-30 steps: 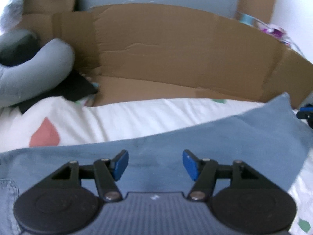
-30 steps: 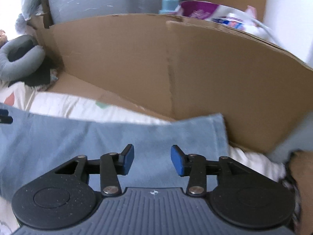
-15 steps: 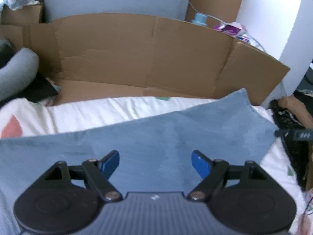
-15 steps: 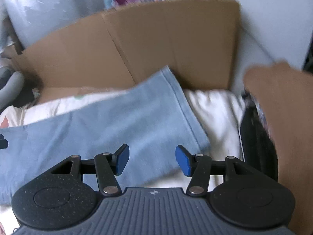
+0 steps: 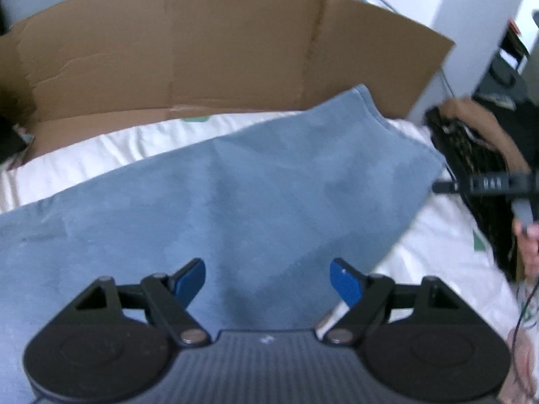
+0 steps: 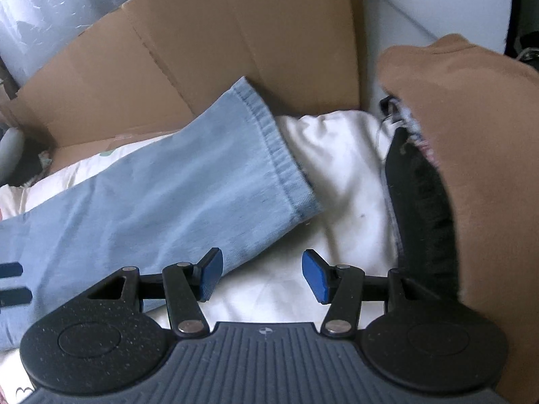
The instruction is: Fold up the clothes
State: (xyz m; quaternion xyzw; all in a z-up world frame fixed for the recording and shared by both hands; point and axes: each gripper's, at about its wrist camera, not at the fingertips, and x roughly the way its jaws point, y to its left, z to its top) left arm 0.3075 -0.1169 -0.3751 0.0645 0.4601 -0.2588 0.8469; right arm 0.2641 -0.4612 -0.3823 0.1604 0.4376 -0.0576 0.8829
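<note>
Light blue jeans (image 5: 256, 198) lie flat across a white sheet (image 5: 101, 148), one leg running to the far right with its hem (image 6: 279, 158) near the cardboard. My left gripper (image 5: 267, 281) hovers open over the leg, nothing between its blue pads. In the right wrist view my right gripper (image 6: 261, 277) is open above the sheet, just off the hem's near corner, its left pad over the denim edge. The right gripper's body (image 5: 485, 183) shows at the right edge of the left wrist view, and the left gripper's fingertips (image 6: 11, 282) at the other view's left edge.
A flattened cardboard wall (image 5: 215, 50) stands behind the bed. A brown garment (image 6: 471, 134) over a black item (image 6: 421, 208) is heaped at the right. A grey cushion (image 6: 11, 149) sits at the far left. White sheet (image 6: 340, 175) lies bare between hem and heap.
Both grippers have swung to the right along the jeans leg and opened wider. The right one has passed from over the denim to the sheet beyond the hem.
</note>
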